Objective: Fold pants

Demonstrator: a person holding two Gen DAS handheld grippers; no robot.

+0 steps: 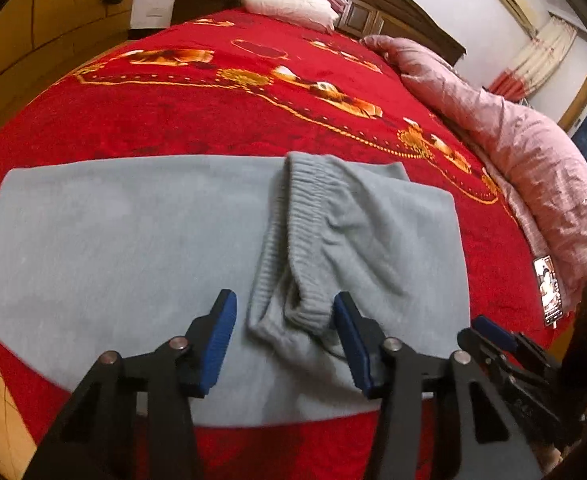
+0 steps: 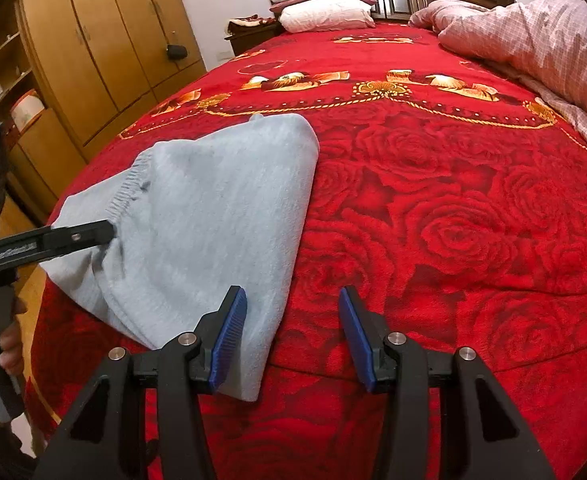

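Light blue pants [image 1: 133, 260] lie flat on a red bed [image 1: 213, 120], folded partway, the ribbed waistband [image 1: 297, 240] doubled over the middle. The left tongs [image 1: 285, 336] hang open, straddling the waistband's near end. The right tongs [image 2: 293, 336] hang open at the fold's right edge. Next, likely: close on the cloth and fold again.

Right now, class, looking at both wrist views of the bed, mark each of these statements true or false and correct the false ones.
1. The light grey-blue knit pants lie on a red rose-patterned blanket. True.
2. The left gripper is clamped shut on the waistband. False: its fingers stand open either side of the ribbed waistband.
3. The right gripper is open. True.
4. A phone lies on the white pillows. False: it lies beside the pink crumpled duvet.
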